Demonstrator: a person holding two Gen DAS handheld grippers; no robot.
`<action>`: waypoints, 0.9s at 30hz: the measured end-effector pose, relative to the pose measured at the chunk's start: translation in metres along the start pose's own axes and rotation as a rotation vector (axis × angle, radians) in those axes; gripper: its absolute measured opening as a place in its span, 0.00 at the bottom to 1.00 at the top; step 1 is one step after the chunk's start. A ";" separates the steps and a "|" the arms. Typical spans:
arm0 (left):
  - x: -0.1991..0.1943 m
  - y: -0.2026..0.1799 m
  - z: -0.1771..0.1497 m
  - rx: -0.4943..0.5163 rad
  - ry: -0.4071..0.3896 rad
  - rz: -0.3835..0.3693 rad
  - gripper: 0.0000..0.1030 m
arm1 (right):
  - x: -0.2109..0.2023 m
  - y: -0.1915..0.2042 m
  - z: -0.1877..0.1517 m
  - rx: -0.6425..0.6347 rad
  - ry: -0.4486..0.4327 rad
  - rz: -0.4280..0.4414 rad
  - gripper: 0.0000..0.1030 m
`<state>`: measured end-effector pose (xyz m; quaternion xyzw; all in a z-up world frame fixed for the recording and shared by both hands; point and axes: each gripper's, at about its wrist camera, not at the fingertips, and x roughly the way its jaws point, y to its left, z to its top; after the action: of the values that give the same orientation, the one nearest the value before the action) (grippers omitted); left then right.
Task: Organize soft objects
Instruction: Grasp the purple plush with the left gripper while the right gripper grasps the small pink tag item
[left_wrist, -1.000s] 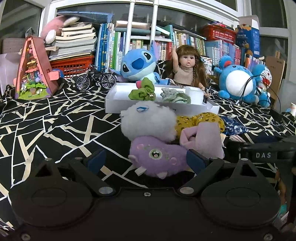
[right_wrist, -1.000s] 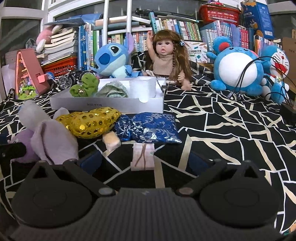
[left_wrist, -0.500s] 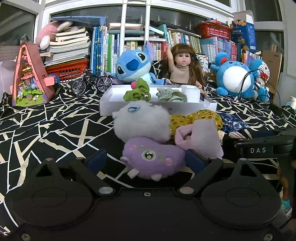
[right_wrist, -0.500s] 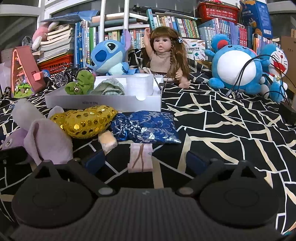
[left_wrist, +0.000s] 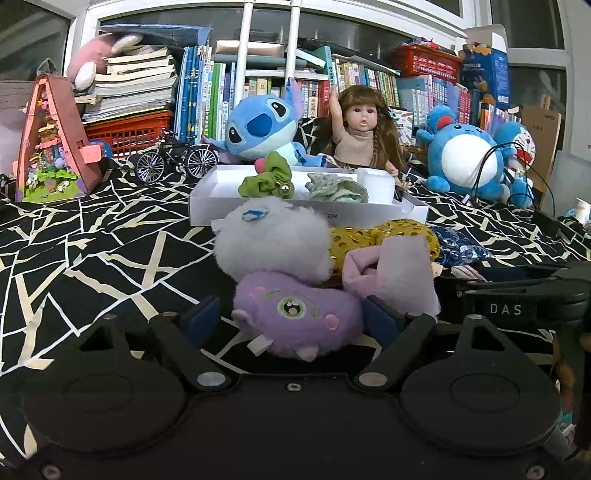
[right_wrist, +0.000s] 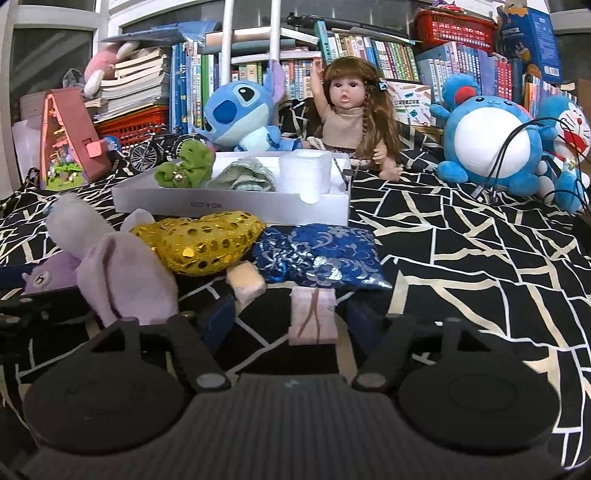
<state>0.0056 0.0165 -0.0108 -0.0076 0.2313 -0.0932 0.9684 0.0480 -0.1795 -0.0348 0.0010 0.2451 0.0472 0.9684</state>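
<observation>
My left gripper (left_wrist: 291, 319) is open with its blue pads on either side of a purple plush toy (left_wrist: 299, 314) on the black patterned cloth. Behind it lie a white fluffy toy (left_wrist: 273, 240), a pink plush (left_wrist: 391, 277) and a gold sequin pouch (left_wrist: 380, 236). My right gripper (right_wrist: 291, 319) is open around a small pink block (right_wrist: 313, 317). Ahead of it lie a blue brocade pouch (right_wrist: 321, 254), the gold pouch (right_wrist: 203, 245), a cream block (right_wrist: 245, 280) and the pink plush (right_wrist: 122, 280). A white tray (right_wrist: 229, 203) holds a green scrunchie (right_wrist: 184, 170) and a pale cloth (right_wrist: 243, 177).
A Stitch plush (right_wrist: 240, 110), a doll (right_wrist: 351, 122) and a blue round plush (right_wrist: 491, 144) sit behind the tray before a bookshelf. A model bicycle (left_wrist: 177, 160) and a pink toy house (left_wrist: 55, 147) stand at the left. Black cables (right_wrist: 517, 158) hang at the right.
Both grippers have moved forward and lower. The purple plush now sits between the left pads and the pink block between the right pads. Nothing has been picked up.
</observation>
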 end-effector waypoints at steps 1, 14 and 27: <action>0.000 -0.001 0.000 -0.001 0.001 -0.004 0.75 | 0.000 0.001 0.000 -0.002 0.000 0.005 0.67; -0.005 -0.002 -0.001 -0.020 -0.002 -0.006 0.66 | -0.007 0.021 -0.003 -0.046 -0.012 0.054 0.44; -0.029 0.010 0.006 -0.051 -0.045 0.033 0.63 | -0.018 0.022 0.003 -0.027 -0.048 0.057 0.29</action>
<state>-0.0157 0.0316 0.0070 -0.0304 0.2119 -0.0711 0.9742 0.0315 -0.1591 -0.0228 -0.0042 0.2211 0.0782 0.9721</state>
